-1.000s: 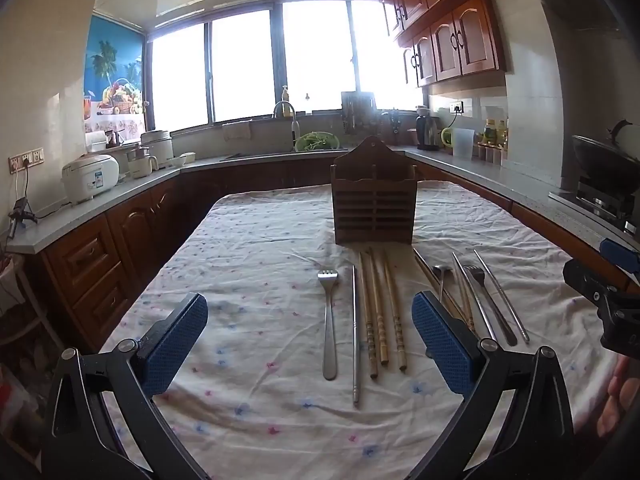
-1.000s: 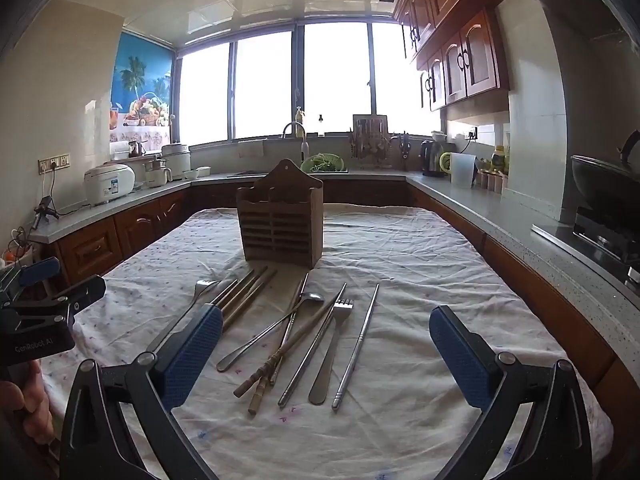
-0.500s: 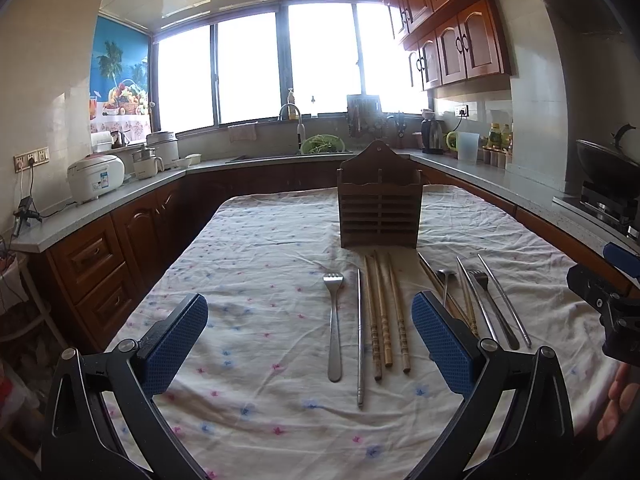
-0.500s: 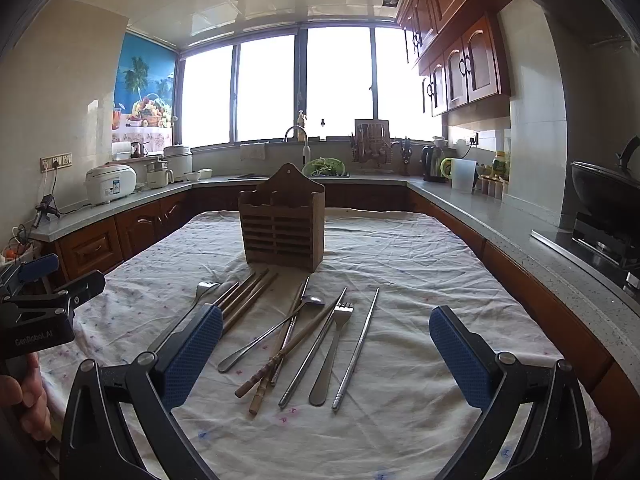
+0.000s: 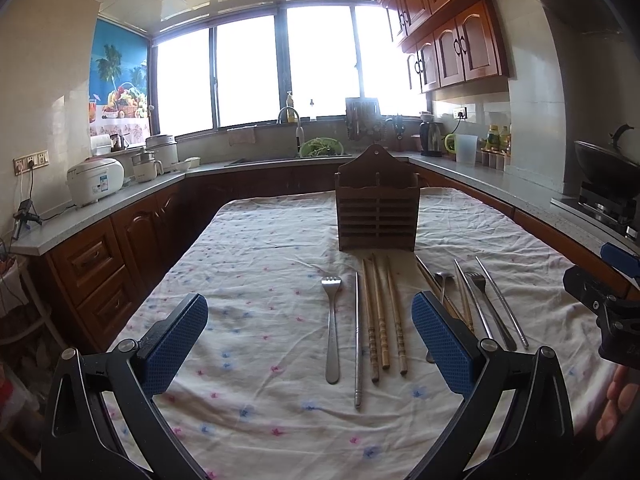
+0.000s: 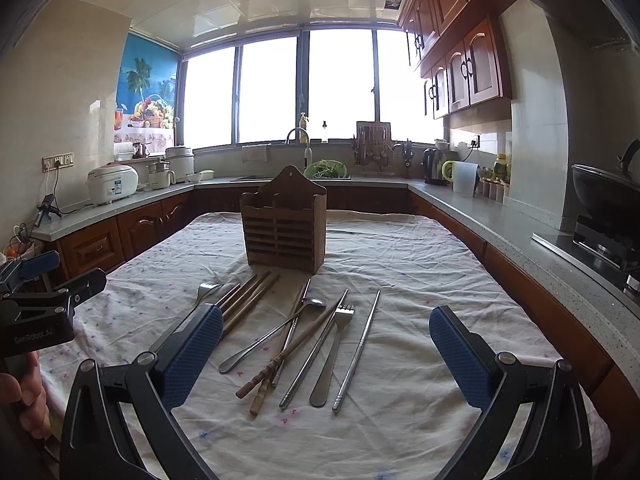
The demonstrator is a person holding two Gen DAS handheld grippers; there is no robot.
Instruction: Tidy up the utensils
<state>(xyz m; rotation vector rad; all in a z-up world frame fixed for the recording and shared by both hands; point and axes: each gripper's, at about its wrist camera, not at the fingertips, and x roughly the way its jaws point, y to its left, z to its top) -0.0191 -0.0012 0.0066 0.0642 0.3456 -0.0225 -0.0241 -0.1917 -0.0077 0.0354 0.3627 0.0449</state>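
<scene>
A brown slatted wooden utensil holder (image 5: 377,208) stands upright on the cloth-covered table (image 5: 256,248); it also shows in the right wrist view (image 6: 285,227). In front of it lie a steel fork (image 5: 331,324), a metal chopstick (image 5: 357,340) and three wooden chopsticks (image 5: 381,316). Further right lies a crossed pile with a spoon (image 6: 272,334), a second fork (image 6: 333,350), wooden chopsticks (image 6: 288,354) and metal chopsticks (image 6: 357,346). My left gripper (image 5: 310,340) is open and empty above the near cloth. My right gripper (image 6: 326,354) is open and empty above the pile.
Grey counters with wooden cabinets (image 5: 100,256) ring the table. A rice cooker (image 5: 95,180) stands on the left counter, a wok (image 6: 604,192) on the stove at right, and a sink with a green bowl (image 5: 322,147) under the window.
Both grippers have tilted up and drawn back slightly, so the holder and utensils sit lower in both views. Both stay open and nothing on the table has moved.
</scene>
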